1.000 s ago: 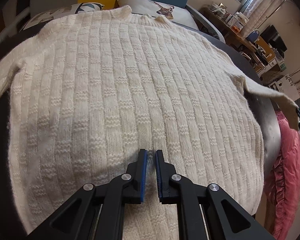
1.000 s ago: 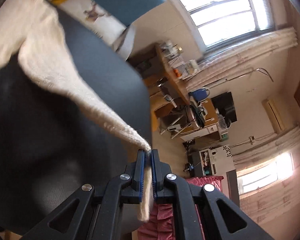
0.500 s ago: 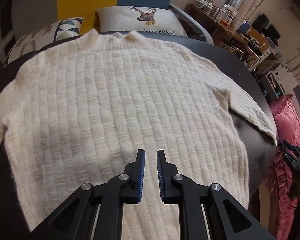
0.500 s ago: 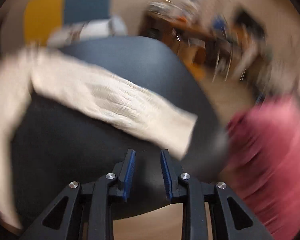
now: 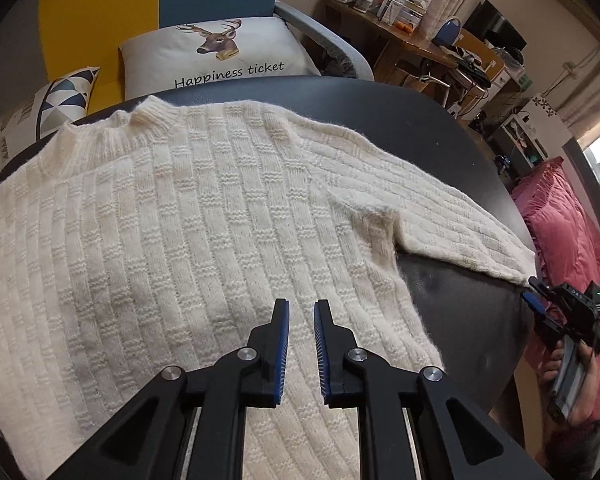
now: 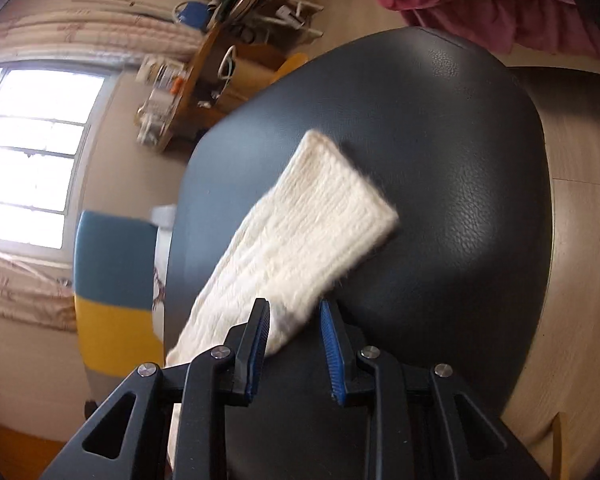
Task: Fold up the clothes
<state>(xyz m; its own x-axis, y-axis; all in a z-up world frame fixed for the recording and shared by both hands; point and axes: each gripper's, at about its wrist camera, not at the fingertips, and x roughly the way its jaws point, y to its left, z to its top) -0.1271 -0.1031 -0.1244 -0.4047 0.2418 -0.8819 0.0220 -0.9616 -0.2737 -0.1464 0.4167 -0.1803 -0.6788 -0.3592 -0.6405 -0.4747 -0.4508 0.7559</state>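
Observation:
A cream knitted sweater (image 5: pixel 180 220) lies spread flat on a dark leather table (image 5: pixel 460 292), collar towards the far side. My left gripper (image 5: pixel 300 304) hovers over its lower body, open by a narrow gap with nothing between the pads. The right sleeve (image 5: pixel 440 216) stretches out to the table's right edge. My right gripper (image 5: pixel 538 292) sits just off the cuff there, held by a hand (image 5: pixel 560 360). In the right wrist view the sleeve (image 6: pixel 320 216) lies flat on the table (image 6: pixel 460 160). The right gripper (image 6: pixel 294 304) is open above its near corner and grips nothing.
Behind the table are a deer-print pillow (image 5: pixel 220 56) and a triangle-pattern pillow (image 5: pixel 68 92) against a yellow and blue backrest. A pink ruffled cloth (image 5: pixel 560 216) hangs to the right. A cluttered wooden desk (image 5: pixel 412 40) stands at the back right.
My right gripper let go of the sleeve cuff, which now lies flat on the table. My left gripper pulled back from the sweater and its jaws parted slightly.

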